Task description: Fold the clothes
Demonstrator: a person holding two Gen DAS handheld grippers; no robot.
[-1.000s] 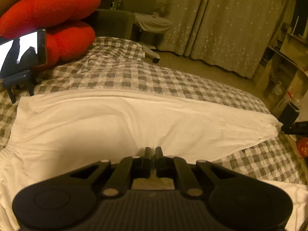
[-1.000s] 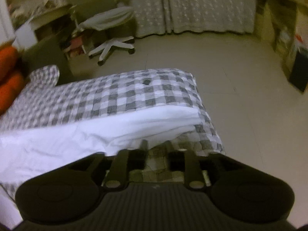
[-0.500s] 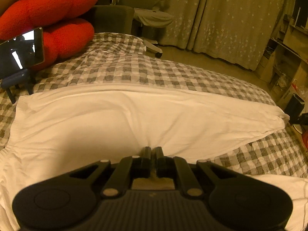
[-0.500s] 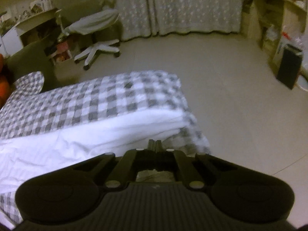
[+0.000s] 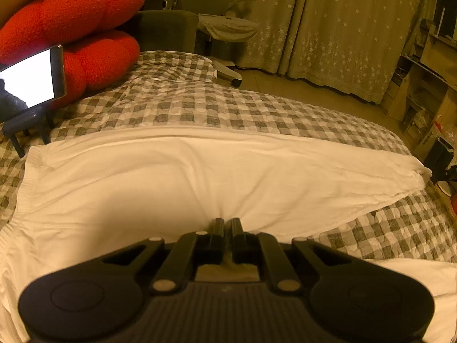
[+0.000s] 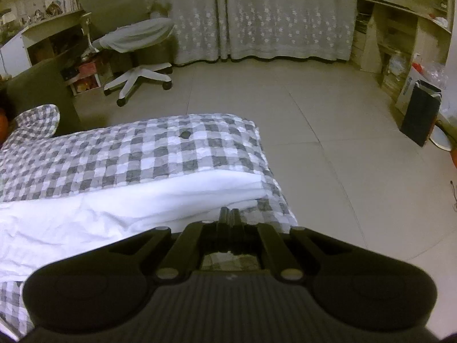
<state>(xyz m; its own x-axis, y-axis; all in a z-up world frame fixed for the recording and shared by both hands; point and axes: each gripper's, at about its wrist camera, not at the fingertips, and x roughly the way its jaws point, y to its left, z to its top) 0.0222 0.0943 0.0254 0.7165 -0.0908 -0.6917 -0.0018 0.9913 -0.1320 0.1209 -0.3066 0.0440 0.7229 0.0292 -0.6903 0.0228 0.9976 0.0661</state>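
A white garment [image 5: 200, 180] lies stretched across the checked bed cover [image 5: 200, 108], one long leg tapering to the right. My left gripper [image 5: 227, 223] is shut on the garment's near edge, and the cloth puckers around the fingertips. More white cloth [image 5: 428, 274] shows at the lower right. In the right wrist view the same white garment [image 6: 114, 211] ends near the bed's foot corner. My right gripper [image 6: 230, 214] is shut with its tips at the garment's near hem, which looks pinched and slightly raised.
Red cushions [image 5: 71, 17] and a phone on a stand [image 5: 28, 83] sit at the bed's left end. A swivel chair [image 6: 137, 54], curtains [image 6: 257, 14], shelves [image 6: 400, 28] and a dark bag [image 6: 420, 114] surround bare tiled floor [image 6: 314, 128] beyond the bed.
The right gripper closed from open at the garment's hem and its view tilted up toward the room. The left gripper stayed shut on the cloth and shifted only slightly.
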